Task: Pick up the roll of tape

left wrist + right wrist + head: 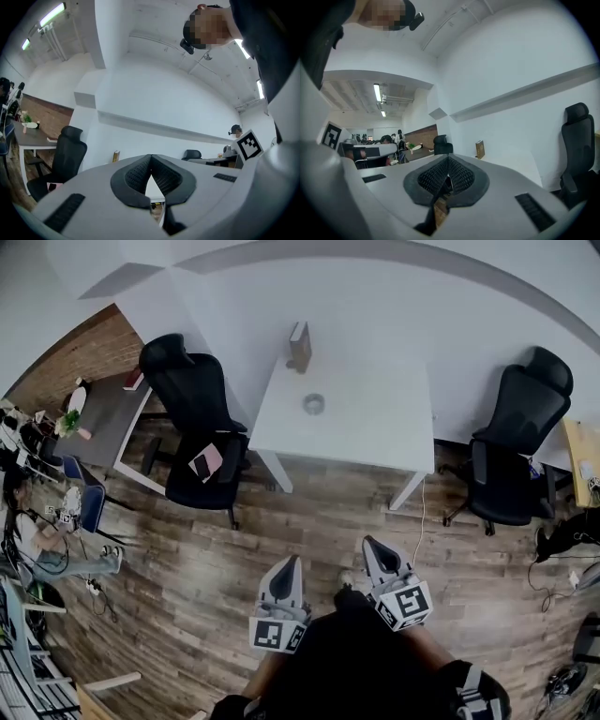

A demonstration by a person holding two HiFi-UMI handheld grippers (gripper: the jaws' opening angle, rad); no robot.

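Tape roll (313,404) is seen mid-desk (384,432), well apart from left gripper (290,566) and right gripper (372,549), both with fingers shut and empty; it could be knocked away if they aren't opened first.

Table (375,423): we see it white, standing against the wall (375,306).
Roll of tape (313,404): we find it lying flat on the tabletop.
Book (299,346): we see it upright, well behind the roll of tape, at the wall-side edge.
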